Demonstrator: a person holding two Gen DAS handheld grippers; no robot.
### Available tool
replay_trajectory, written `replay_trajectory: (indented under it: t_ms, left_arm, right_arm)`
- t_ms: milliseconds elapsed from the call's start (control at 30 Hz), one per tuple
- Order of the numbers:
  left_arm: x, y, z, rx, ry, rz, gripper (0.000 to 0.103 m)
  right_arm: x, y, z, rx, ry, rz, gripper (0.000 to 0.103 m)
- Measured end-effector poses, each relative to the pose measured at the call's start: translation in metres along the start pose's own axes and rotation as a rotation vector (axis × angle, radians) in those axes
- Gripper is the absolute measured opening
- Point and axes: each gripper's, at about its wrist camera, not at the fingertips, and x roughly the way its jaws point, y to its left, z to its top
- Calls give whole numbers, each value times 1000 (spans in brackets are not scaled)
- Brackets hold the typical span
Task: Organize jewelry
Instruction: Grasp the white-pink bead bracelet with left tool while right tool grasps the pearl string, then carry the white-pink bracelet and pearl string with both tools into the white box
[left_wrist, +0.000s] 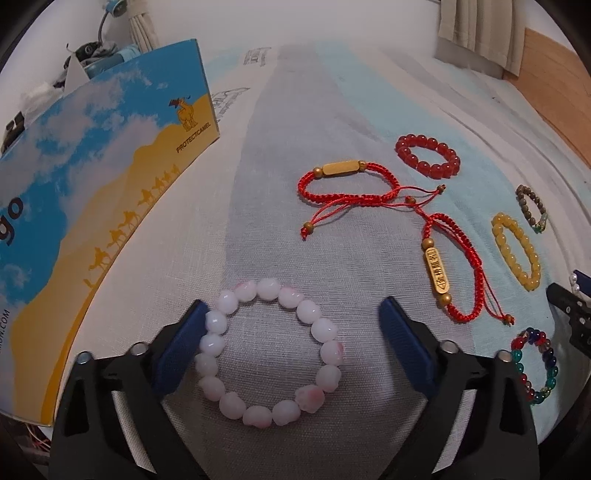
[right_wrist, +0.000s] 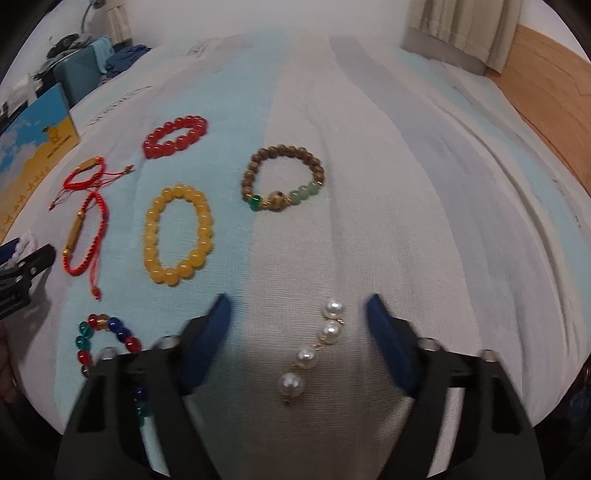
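I am holding my left claw spread wide around the pink-and-white bead bracelet, its left pad touching the beads and the right pad well clear, so I judge I am lining up to pinch it. I am keeping my right claw spread too, straddling the short pearl strand, which is lying loose on the bed sheet with neither pad touching it. Farther out, the rest is lying in loose groups, seemingly by type: 2 red cord bracelets side by side, a red bead bracelet beyond them, a yellow bead bracelet, a brown wooden bead bracelet and a multicoloured glass bead bracelet nearest my right claw. A blue-and-yellow camel box is sitting at the left, possibly the destination.
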Motion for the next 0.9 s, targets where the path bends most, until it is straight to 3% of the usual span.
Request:
replay_trajectory:
  t_ms: [233,300,467,867,900]
  left_arm:
    - [-5,-7,3,6,8,-41,45]
    - [-7,-9,4,6,5,-40,24]
    - [-11,-7,5,5,3,-34,21]
    - [-21,-7,7,10,-14,-11,21]
    - [-23,-7,7,14,-16,-10,16]
  right_arm:
    - [-4,-6,2,29,-14,-14,28]
    - [-4,-9,3,34,-17,-20,21]
    - [-5,-14,5,43,-25,-17,11]
    - [-19,-16,9,58,-54,-7,11]
    - [-21,-16,10,58,-59,-9,11]
